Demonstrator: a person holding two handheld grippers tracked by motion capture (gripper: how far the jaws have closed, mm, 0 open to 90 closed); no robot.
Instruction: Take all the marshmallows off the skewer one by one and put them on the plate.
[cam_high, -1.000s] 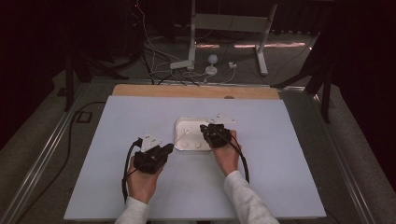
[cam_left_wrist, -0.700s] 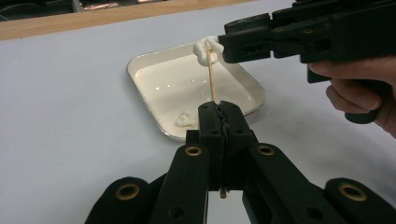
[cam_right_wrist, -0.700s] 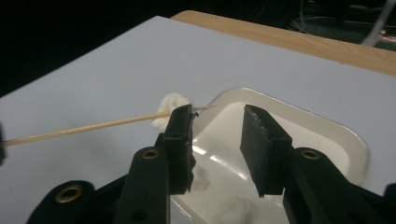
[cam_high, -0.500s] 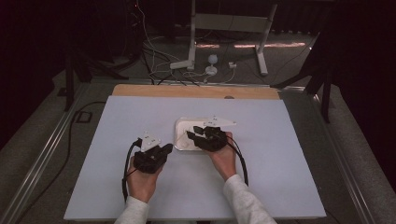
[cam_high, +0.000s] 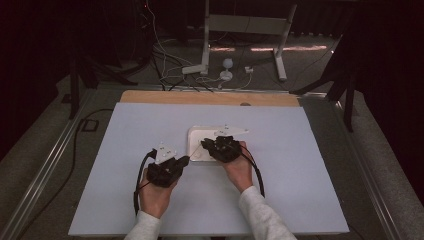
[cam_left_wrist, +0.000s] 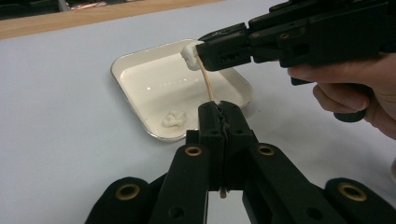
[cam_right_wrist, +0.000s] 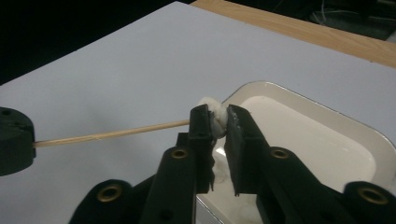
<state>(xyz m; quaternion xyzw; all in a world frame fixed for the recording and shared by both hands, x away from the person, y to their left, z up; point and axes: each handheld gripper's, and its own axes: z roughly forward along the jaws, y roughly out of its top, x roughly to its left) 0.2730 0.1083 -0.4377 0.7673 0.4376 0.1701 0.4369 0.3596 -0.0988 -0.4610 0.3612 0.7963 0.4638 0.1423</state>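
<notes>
My left gripper (cam_left_wrist: 222, 109) is shut on a thin wooden stick (cam_left_wrist: 208, 84) that slants up from its jaws over the near edge of a white tray (cam_left_wrist: 128, 91). At the stick's tip sits a small white fluffy wad (cam_left_wrist: 190, 55). My right gripper (cam_right_wrist: 218, 116) has just been closing and now pinches this wad (cam_right_wrist: 212, 106) between its pads, with the stick (cam_right_wrist: 112, 134) running off to the left. In the high view the left gripper (cam_high: 186, 160) and right gripper (cam_high: 204, 145) meet tip to tip at the tray's (cam_high: 197, 134) near left corner.
A second white wad (cam_left_wrist: 173, 118) lies loose in the tray. The pale table board (cam_high: 300, 165) has bare room all round, with a wooden strip (cam_high: 210, 97) along its far edge. Cables and a metal stand (cam_high: 207, 45) are on the floor beyond.
The right gripper has shifted a little left across the tray toward the left gripper's tip. The left hand has kept still.
</notes>
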